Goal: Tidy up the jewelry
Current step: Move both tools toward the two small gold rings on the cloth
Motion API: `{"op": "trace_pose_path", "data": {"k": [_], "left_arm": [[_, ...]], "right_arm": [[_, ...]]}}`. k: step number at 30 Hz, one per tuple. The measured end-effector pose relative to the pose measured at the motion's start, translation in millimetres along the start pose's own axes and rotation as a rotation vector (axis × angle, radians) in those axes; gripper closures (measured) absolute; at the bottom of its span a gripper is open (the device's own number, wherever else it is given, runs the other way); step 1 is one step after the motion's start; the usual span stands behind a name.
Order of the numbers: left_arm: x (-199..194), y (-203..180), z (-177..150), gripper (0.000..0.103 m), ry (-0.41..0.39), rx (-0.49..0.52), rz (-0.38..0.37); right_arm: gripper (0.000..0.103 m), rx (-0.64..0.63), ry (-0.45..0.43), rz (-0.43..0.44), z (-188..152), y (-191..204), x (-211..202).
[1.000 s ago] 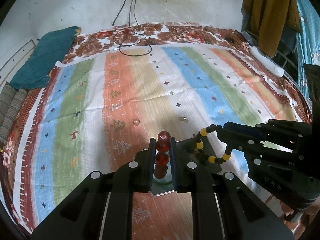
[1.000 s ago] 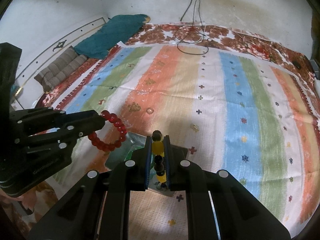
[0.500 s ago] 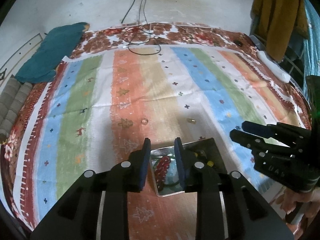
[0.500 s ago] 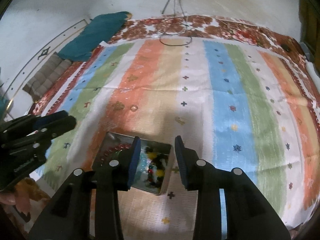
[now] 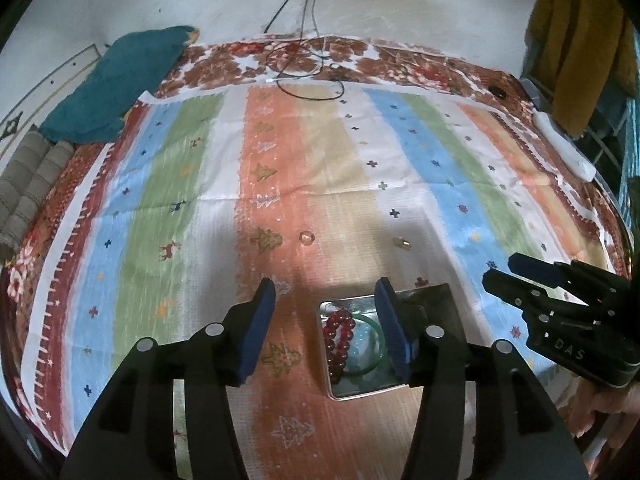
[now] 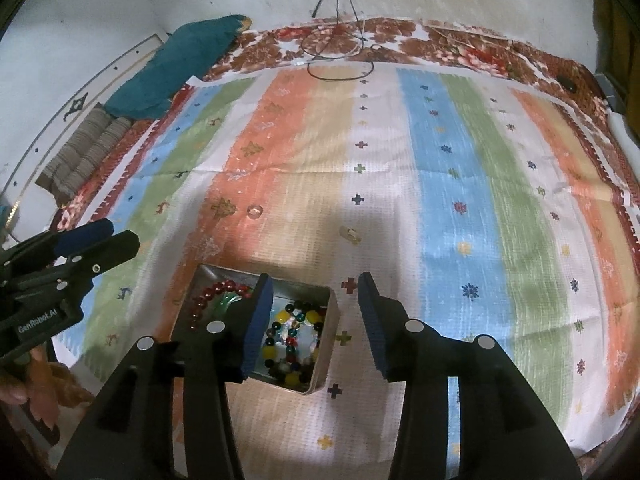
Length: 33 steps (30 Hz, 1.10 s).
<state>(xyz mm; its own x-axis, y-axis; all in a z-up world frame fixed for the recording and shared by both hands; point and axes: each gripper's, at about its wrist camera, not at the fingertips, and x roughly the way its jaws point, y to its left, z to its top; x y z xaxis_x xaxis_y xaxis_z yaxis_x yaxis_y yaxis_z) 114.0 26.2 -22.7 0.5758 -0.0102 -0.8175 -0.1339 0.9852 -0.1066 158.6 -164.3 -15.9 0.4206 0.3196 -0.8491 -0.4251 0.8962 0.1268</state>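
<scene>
Left gripper (image 5: 326, 320) hovered over striped woven bedspread (image 5: 340, 184), jaws wide apart, empty. Right gripper (image 6: 316, 312) likewise, jaws spread, holding nothing. Shallow rectangular metal tin (image 6: 326, 350) lay on bed near both. Inside: red bead bracelet (image 5: 338, 336) and green glass bangle (image 5: 378, 354) at left, multicoloured bead bracelet (image 6: 290, 338) at right. Clear ring (image 5: 307, 237) and small gold piece (image 5: 403, 243) lay farther off.

Matte black left gripper (image 5: 326, 326) with blue ribbed pads (image 5: 256, 330) and round silver screws along each finger; white "GenRobot.AI" lettering on its body seen at 9 o'clock from the right wrist. Same black build on the right gripper (image 6: 316, 322), blue pads (image 6: 372, 320), silver screws, "DAS" printed on its side. Bare skin of hands at 4 and 8 o'clock edges.
</scene>
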Motion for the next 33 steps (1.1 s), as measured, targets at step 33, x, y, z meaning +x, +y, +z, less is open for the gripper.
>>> {"op": "trace_pose_path", "data": {"k": [33], "left_arm": [[76,10,45,0.03,0.107,-0.013,0.058]], "right_arm": [[0.042,-0.079,0.114,-0.066,32,-2,56]]}}
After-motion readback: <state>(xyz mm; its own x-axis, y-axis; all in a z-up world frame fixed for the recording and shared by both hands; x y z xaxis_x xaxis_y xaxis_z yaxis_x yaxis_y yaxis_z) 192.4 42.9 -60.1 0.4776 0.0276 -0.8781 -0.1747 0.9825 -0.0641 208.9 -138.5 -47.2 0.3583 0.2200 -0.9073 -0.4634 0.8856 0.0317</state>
